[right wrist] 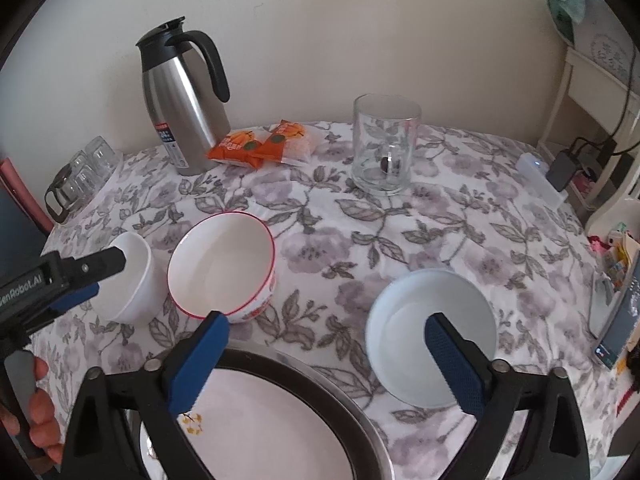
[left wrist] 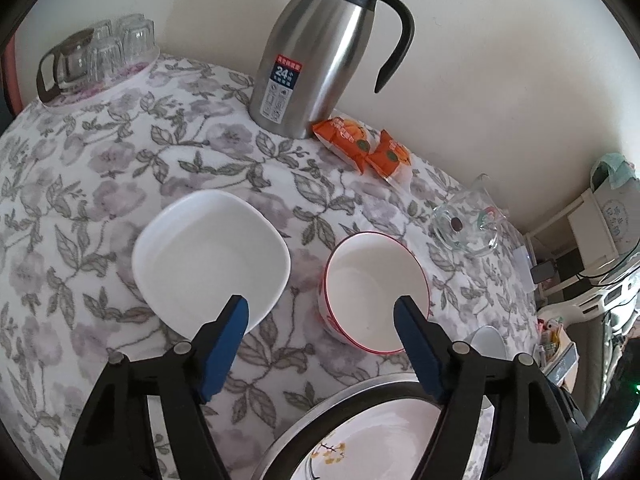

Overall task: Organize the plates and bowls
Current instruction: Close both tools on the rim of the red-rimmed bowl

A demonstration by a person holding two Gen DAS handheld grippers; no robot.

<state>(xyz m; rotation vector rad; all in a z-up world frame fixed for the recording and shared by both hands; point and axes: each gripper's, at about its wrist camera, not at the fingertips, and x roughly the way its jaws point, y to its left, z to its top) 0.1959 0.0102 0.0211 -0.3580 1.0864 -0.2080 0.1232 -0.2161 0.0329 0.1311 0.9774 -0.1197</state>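
On the flowered tablecloth stand a white square bowl (left wrist: 210,256) (right wrist: 134,280), a red-rimmed bowl (left wrist: 376,292) (right wrist: 224,264) and a round white bowl (right wrist: 432,332) (left wrist: 486,340). A dark-rimmed plate with a yellow leaf motif (left wrist: 360,440) (right wrist: 260,420) lies nearest, inside a metal rim. My left gripper (left wrist: 322,320) (right wrist: 100,280) is open; one fingertip shows over the square bowl's near corner, the other over the red-rimmed bowl's inside, and nothing is gripped. My right gripper (right wrist: 328,334) is open between the plate's far edge and the round white bowl, with its right fingertip over that bowl's inside.
A steel thermos jug (left wrist: 320,52) (right wrist: 184,104) and orange snack packets (left wrist: 360,148) (right wrist: 264,144) stand at the back by the wall. A glass mug (right wrist: 384,144) (left wrist: 468,224) and a tray of glasses (left wrist: 96,56) also stand there. A phone (right wrist: 620,320) leans at the right edge. A hand (right wrist: 36,420) holds the left gripper.
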